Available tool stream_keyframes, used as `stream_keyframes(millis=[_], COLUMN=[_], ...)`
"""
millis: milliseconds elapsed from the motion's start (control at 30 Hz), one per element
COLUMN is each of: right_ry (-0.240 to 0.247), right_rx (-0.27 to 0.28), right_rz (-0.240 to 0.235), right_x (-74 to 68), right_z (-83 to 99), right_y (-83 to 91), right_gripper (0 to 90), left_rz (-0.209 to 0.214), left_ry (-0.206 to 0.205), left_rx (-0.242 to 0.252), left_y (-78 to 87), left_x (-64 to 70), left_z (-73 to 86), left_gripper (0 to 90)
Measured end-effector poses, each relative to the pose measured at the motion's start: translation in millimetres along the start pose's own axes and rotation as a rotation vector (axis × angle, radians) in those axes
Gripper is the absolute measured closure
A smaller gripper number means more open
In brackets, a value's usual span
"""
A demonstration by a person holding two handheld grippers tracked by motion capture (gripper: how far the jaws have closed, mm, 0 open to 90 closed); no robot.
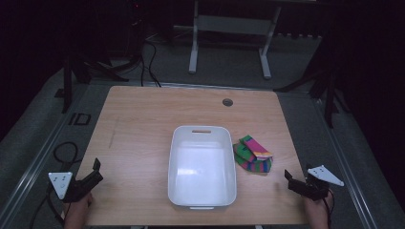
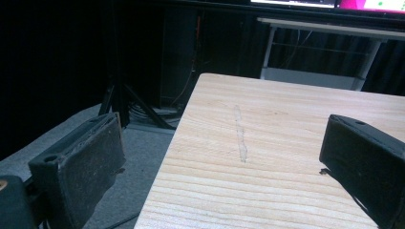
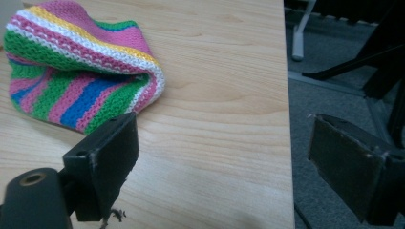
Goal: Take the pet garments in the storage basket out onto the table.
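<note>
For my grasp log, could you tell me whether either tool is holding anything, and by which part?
Nothing is held: the left tool and right tool are open, clear of the striped knit cloth.

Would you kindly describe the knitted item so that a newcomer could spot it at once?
Start at the white tub in the middle of the wooden table. Against the tub's right side lies the crumpled knitted piece, the only colourful thing there: pink, green, blue, yellow and white stripes.
</note>
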State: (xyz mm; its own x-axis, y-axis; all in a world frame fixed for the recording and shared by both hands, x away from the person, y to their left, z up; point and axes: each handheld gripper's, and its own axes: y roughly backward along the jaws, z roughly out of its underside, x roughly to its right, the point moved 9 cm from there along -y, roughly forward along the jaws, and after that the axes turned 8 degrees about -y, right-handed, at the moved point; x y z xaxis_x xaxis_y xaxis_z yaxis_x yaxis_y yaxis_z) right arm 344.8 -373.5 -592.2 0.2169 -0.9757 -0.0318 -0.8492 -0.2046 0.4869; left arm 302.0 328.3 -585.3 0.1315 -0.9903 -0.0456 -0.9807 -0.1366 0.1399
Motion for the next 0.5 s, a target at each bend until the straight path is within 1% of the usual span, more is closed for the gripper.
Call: stream_keyframes(millis=[100,167,267,333,400,500], right_ry=[0.000,-0.013,-0.026,-0.047,-0.071,-0.086], right_rx=[0.015,0.031,0.048,0.057,0.066,0.073], right_rz=[0.011,0.011,0.028,0.046,0.037,0.035], right_x=[2.3,4.5,9.6,13.8,16.5,18.7], right_z=[1.7,1.6,1.9,2.2,2.6,2.9], right_y=[0.0,0.4,1.7,2.7,3.4,3.8], right_gripper=[10.1,10.2,10.2,10.2,10.2,10.2], left_rz=[0.001,0.002,0.002,0.001,0.001,0.002], left_ry=[-0.003,-0.003,-0.004,-0.004,-0.007,-0.007], left_rx=[0.000,0.001,0.000,0.000,-0.002,-0.002], left_y=[0.1,0.2,0.1,0.1,0.3,0.3], left_x=[0.4,0.7,0.7,0.7,0.6,0.6], left_z=[0.0,0.0,0.0,0.0,0.2,0.1], left_gripper=[1.8,1.8,1.9,1.8,1.8,1.8])
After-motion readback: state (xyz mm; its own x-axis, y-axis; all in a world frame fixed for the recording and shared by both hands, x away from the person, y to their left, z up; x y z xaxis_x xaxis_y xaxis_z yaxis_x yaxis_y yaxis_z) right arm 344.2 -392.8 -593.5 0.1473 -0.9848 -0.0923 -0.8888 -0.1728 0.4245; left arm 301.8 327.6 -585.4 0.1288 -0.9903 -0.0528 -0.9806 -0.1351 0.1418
